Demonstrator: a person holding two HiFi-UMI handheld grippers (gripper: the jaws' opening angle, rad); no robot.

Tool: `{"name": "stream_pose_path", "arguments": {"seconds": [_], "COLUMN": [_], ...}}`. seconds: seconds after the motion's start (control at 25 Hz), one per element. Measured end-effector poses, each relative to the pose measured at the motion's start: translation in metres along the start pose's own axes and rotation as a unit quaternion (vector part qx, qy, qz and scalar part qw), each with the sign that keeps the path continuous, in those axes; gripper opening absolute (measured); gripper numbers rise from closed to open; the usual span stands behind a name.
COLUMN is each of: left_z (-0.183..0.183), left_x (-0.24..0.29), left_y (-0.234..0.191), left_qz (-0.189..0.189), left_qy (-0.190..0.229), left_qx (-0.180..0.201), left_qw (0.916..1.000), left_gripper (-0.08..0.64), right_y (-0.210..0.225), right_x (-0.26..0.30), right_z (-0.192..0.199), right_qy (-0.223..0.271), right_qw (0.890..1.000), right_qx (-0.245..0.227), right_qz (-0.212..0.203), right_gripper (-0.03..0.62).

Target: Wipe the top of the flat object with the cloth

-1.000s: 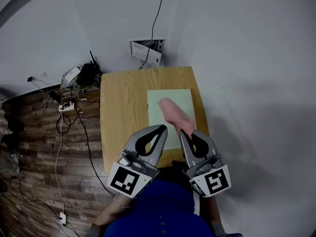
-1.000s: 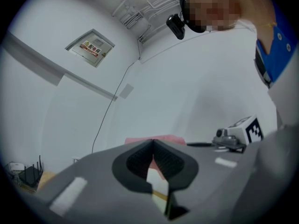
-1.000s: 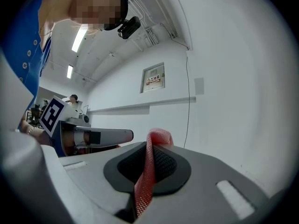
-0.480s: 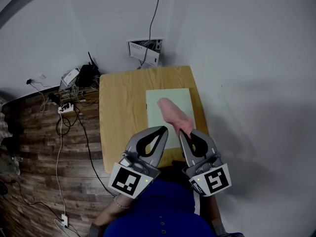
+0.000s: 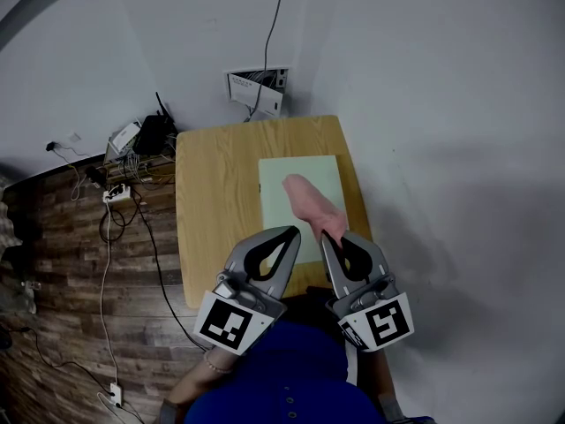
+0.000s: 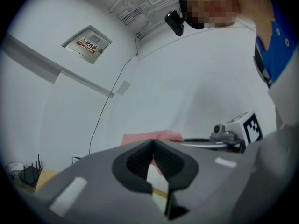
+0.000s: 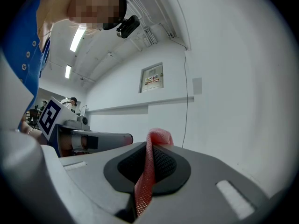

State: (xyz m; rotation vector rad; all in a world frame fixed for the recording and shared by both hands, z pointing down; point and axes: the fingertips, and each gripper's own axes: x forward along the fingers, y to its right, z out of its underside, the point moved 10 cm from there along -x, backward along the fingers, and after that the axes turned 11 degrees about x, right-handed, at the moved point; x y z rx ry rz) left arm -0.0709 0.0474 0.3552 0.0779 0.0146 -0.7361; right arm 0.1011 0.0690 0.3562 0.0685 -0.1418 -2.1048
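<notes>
two grippers at near edge of table (image 5: 212, 201). right gripper (image 5: 330, 237) clamped on pink cloth (image 5: 309, 203), draped over the pale green board (image 5: 305, 173) along the table's right edge. left gripper (image 5: 291, 230) closed, empty. judged: wipe starting; next, drag cloth flat toward board's far edge.

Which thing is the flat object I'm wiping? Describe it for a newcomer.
Find the wooden table against the white wall. On its right half lies a pale green rectangular panel, the only flat sheet there, partly hidden by the pink cloth in the right tongs.
</notes>
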Motion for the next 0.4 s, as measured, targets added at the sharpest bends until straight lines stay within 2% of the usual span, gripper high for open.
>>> {"name": "stream_pose_path", "arguments": {"seconds": [0.4], "left_z": [-0.0007], "left_x": [0.0011], "left_y": [0.0011], "left_qz": [0.005], "left_qy": [-0.003], "left_qx": [0.002], "left_qw": [1.0000], "left_gripper": [0.003], "right_y": [-0.0008], "right_x": [-0.0004], "right_z": [-0.0004], "right_qy": [-0.005], "right_qw": [1.000], "right_qx": [-0.002], "right_qz": [0.001], "right_gripper": [0.011]}}
